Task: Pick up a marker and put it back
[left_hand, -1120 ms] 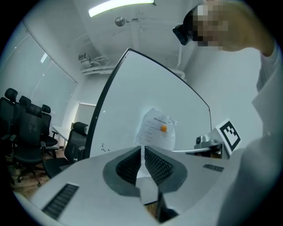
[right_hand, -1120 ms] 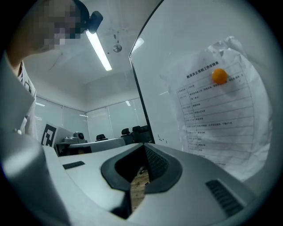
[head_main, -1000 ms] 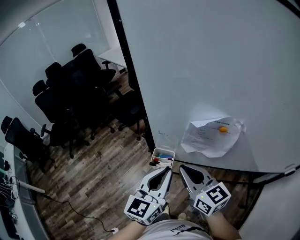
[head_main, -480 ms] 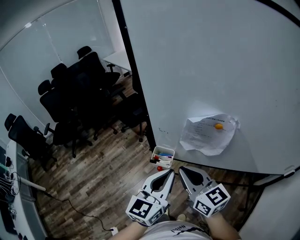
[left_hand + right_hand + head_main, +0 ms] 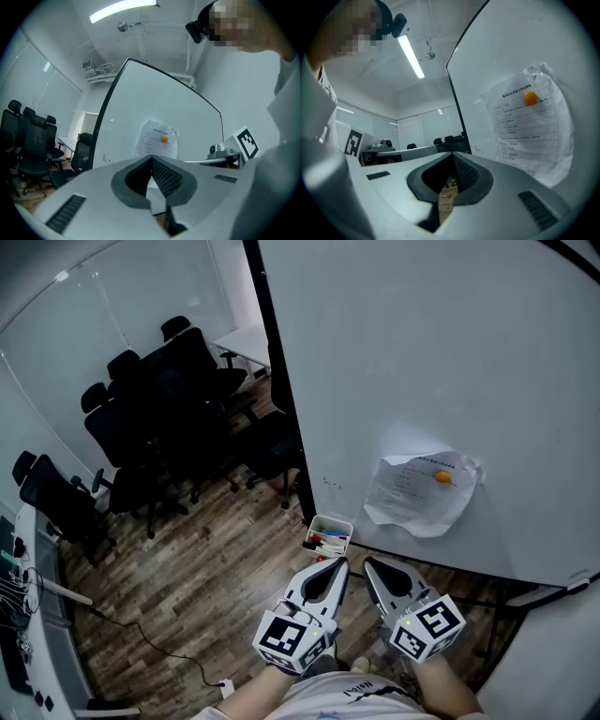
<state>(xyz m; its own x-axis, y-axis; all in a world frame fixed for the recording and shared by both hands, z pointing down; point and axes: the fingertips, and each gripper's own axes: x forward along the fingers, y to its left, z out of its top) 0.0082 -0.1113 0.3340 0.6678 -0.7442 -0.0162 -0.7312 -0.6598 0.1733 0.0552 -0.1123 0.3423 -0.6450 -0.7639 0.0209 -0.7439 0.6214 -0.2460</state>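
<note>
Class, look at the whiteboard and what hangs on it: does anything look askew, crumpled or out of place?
Yes: the paper sheet, held to the whiteboard by one orange magnet, is crumpled and hangs tilted, its edges lifting off the surface. The marker tray at the board's lower corner shows no spill.

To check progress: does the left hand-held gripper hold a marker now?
No, in the left gripper view the left hand-held gripper has its jaws together, with nothing between them.

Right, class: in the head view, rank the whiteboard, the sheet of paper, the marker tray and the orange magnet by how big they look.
1. Whiteboard
2. Sheet of paper
3. Marker tray
4. Orange magnet
</note>
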